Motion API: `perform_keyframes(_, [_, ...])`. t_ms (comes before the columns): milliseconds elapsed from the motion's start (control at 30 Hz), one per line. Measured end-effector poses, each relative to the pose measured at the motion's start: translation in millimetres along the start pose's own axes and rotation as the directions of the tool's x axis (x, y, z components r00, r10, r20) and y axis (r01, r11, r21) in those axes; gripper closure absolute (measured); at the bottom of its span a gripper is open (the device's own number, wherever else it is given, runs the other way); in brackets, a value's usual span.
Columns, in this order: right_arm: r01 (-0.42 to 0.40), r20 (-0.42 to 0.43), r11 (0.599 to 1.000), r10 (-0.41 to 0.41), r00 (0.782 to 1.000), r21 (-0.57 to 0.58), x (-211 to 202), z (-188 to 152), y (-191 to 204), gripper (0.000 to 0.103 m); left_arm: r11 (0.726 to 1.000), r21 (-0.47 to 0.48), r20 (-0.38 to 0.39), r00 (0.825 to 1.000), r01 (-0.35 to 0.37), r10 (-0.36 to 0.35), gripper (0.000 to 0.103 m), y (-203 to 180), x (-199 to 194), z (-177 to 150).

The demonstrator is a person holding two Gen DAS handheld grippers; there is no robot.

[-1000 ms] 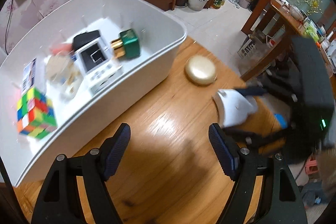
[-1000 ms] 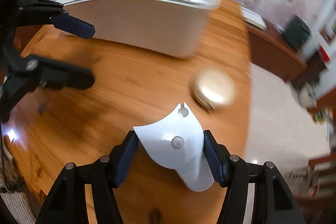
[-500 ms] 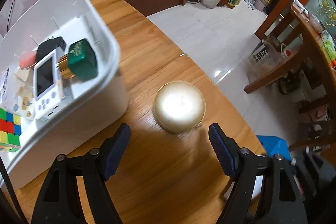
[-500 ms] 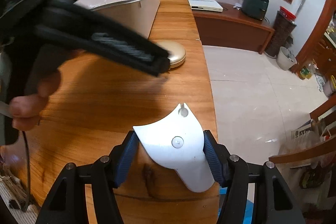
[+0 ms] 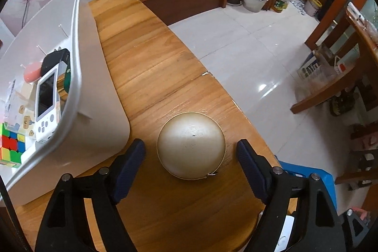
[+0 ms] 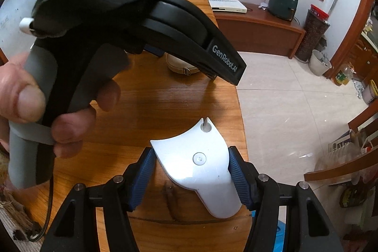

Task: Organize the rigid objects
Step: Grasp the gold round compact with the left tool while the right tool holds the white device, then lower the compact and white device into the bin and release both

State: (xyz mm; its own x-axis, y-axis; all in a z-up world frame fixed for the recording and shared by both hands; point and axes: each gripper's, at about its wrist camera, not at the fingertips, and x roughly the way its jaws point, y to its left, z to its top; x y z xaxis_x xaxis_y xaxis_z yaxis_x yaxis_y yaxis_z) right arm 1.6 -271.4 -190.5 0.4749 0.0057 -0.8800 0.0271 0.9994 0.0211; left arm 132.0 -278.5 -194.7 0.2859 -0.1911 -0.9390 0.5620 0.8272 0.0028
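A round gold case (image 5: pixel 191 145) lies on the wooden table (image 5: pixel 141 58), between the fingers of my open left gripper (image 5: pixel 191 158); neither pad touches it. The white storage bin (image 5: pixel 94 96) stands just left of it. My right gripper (image 6: pixel 192 177) is shut on a white plastic piece (image 6: pixel 196 164) and holds it above the table's near edge. In the right wrist view the left gripper's black body (image 6: pixel 132 6) and the hand holding it fill the upper left, hiding most of the gold case (image 6: pixel 182 66).
The bin holds a Rubik's cube (image 5: pixel 9 145), a white handheld game console (image 5: pixel 46 103), a black box (image 5: pixel 55 58) and other small things. The table edge (image 5: pixel 236 105) drops to a tiled floor on the right. A blue stool (image 5: pixel 307 176) stands below.
My left gripper has swung right from the bin and come down around the gold case. The right gripper has drawn back to the table's edge, still holding the white piece.
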Motion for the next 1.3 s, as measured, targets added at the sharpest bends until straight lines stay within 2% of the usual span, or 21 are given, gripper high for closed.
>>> perform_keyframes(67, [-0.001, 0.002, 1.000, 0.001, 1.000, 0.004, -0.7, -1.1, -0.1, 0.040, 1.000, 0.009, 0.007, 1.000, 0.008, -0.008, 0.030, 0.1, -2.0, -2.0])
perform_keyframes(100, [-0.001, 0.003, 1.000, 0.001, 1.000, 0.005, -0.7, -1.5, -0.5, 0.040, 1.000, 0.012, 0.015, 1.000, 0.009, -0.010, 0.040, 0.3, -3.9, -3.1])
perform_keyframes(133, [0.001, 0.004, 1.000, -0.001, 1.000, 0.007, -0.3, -2.0, -1.0, 0.040, 1.000, 0.014, 0.020, 1.000, 0.008, -0.008, 0.044, 0.3, -5.3, -3.6])
perform_keyframes(400, [-0.007, 0.000, 1.000, 0.007, 1.000, 0.017, -4.7, -7.4, 5.1, 0.041, 1.000, 0.023, -0.015, 1.000, -0.003, 0.004, 0.044, 5.4, -12.7, -21.1])
perform_keyframes(500, [-0.023, -0.001, 1.000, 0.023, 1.000, 0.019, -6.9, -9.0, 8.3, 0.041, 0.999, 0.033, 0.006, 1.000, -0.008, 0.008, 0.044, 14.4, -29.5, -32.3])
perform_keyframes(700, [-0.058, 0.005, 0.998, 0.058, 0.998, 0.015, -14.5, -6.9, 16.8, 0.041, 0.999, 0.038, 0.076, 0.997, -0.026, 0.023, 0.044, 46.3, -87.2, -47.5])
perform_keyframes(833, [-0.083, 0.029, 0.997, 0.082, 0.996, 0.002, -27.6, 3.7, 23.3, 0.041, 0.990, 0.080, 0.141, 0.985, -0.112, 0.100, 0.044, 69.4, -134.3, -52.0])
perform_keyframes(967, [-0.087, 0.088, 0.996, 0.089, 0.992, -0.026, -52.4, 34.1, 30.1, 0.041, 0.972, 0.076, 0.202, 0.959, -0.220, 0.201, 0.044, 101.7, -164.9, -44.5])
perform_keyframes(1067, [-0.086, 0.147, 0.995, 0.091, 0.985, -0.041, -73.4, 69.1, 37.8, 0.041, 0.949, 0.028, 0.234, 0.925, -0.314, 0.299, 0.044, 136.3, -177.5, -30.3])
perform_keyframes(1133, [-0.092, 0.187, 0.995, 0.096, 0.978, -0.031, -87.1, 97.7, 41.7, 0.041, 0.941, -0.013, 0.228, 0.915, -0.338, 0.332, 0.044, 157.2, -181.4, -19.2])
perform_keyframes(1300, [-0.099, 0.276, 0.994, 0.083, 0.958, 0.047, -108.7, 172.1, 46.6, 0.041, 0.938, -0.093, 0.244, 0.906, -0.334, 0.346, 0.044, 198.4, -193.0, 0.7])
